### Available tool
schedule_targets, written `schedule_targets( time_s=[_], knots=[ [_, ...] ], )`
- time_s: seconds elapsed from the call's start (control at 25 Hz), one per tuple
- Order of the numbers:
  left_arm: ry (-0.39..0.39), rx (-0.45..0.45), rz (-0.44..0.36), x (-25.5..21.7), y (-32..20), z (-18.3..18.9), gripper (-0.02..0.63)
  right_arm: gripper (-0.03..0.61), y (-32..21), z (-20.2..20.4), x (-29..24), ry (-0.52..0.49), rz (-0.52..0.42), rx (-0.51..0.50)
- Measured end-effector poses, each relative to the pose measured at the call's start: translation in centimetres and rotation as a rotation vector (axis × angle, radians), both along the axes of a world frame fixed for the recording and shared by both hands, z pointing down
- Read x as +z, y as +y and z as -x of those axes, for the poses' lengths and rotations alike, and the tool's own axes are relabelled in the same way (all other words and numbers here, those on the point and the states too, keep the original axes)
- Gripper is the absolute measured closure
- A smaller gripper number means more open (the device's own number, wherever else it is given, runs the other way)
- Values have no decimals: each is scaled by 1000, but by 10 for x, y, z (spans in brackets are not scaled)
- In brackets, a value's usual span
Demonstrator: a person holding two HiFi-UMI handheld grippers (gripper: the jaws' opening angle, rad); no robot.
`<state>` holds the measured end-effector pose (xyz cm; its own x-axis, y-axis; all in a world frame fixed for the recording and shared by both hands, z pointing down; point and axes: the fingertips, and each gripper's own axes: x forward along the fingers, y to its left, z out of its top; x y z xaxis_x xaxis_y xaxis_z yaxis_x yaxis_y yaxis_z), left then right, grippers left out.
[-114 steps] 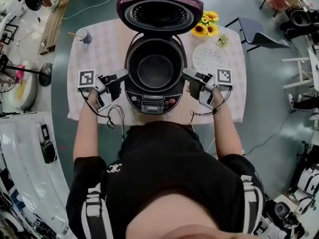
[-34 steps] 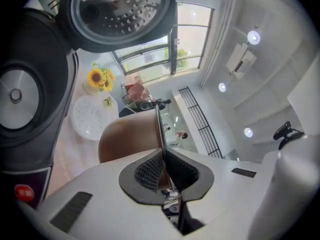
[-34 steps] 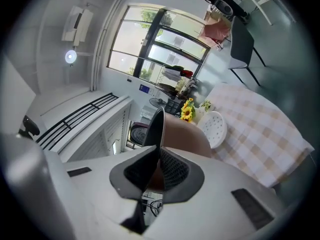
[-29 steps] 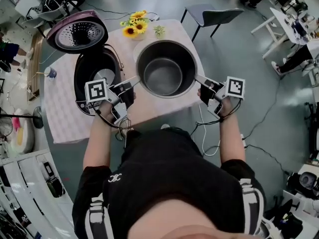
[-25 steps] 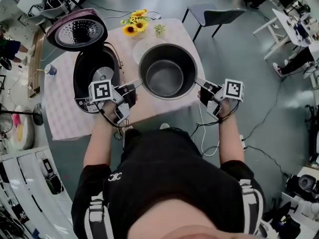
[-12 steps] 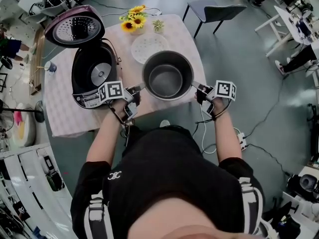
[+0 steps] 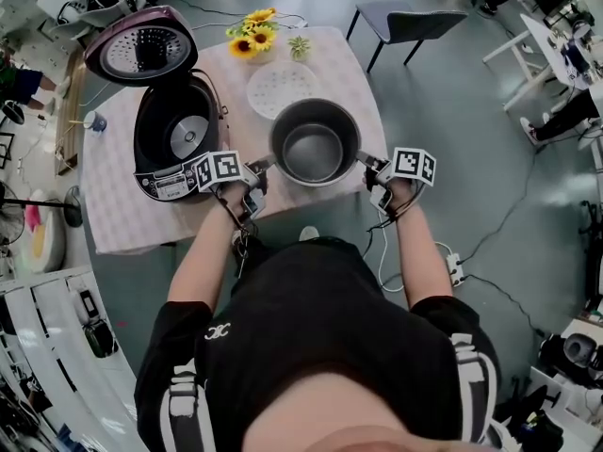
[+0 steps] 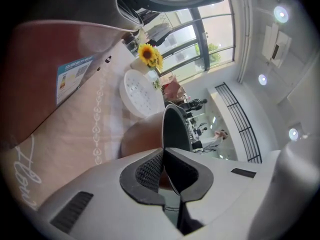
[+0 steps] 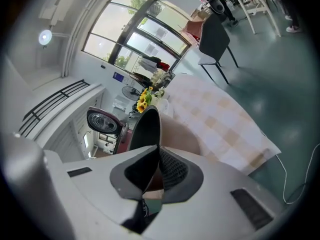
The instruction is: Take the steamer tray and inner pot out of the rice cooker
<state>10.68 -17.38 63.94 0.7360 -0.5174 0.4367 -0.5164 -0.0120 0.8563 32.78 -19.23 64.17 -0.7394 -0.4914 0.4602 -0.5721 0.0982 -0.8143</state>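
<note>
- Left gripper (image 7: 267, 165): clenched on the near-left rim of the round dark metal inner pot (image 7: 315, 142). Its own view shows the thin rim edge pinched between both ribbed pads.
- Right gripper (image 7: 363, 159): clenched on the opposite rim in the same way, with the pot wall running up from between its pads.
- Pot: spans the gap between the 2 grippers, mouth up and roughly level, over the pale checked tablecloth (image 7: 113, 205) near the table's front edge. It looks empty. Cannot tell whether its base touches the cloth.
- Just beyond the pot, past both grippers: the white perforated round steamer tray (image 7: 281, 88) lies flat on the cloth. It is already out of the cooker.
- Left of the left gripper: the black-and-purple rice cooker (image 7: 141, 149), cavity empty, purple lid (image 7: 141, 53) standing open.
- Farthest out: yellow sunflowers (image 7: 252, 36) at the table's back edge.

Judgement: both items are out, and only the set-down and release remain.

Risks:
1. There are only 2 pinch points on a thin, smooth rim. If the grippers sit at uneven heights, the pot could swing about the line between them or slip out.
2. Letting go while the base is off the cloth would drop the pot and could tip it.
3. Placed too far forward, the base could land on the tray's edge and rock. Placed too near, it could overhang the table edge.
</note>
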Motion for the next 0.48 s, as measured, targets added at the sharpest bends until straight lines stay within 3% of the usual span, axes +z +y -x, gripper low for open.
schedule_targets(
  time_s=[0.32,0.48],
  knots=[
    [-86,19,28,2,-9,-1,601,560,-10,0,4,140,17,24],
    [-181,98,-64,-1,-8,-2,594,552,-11,1,4,223,11,19]
  ],
)
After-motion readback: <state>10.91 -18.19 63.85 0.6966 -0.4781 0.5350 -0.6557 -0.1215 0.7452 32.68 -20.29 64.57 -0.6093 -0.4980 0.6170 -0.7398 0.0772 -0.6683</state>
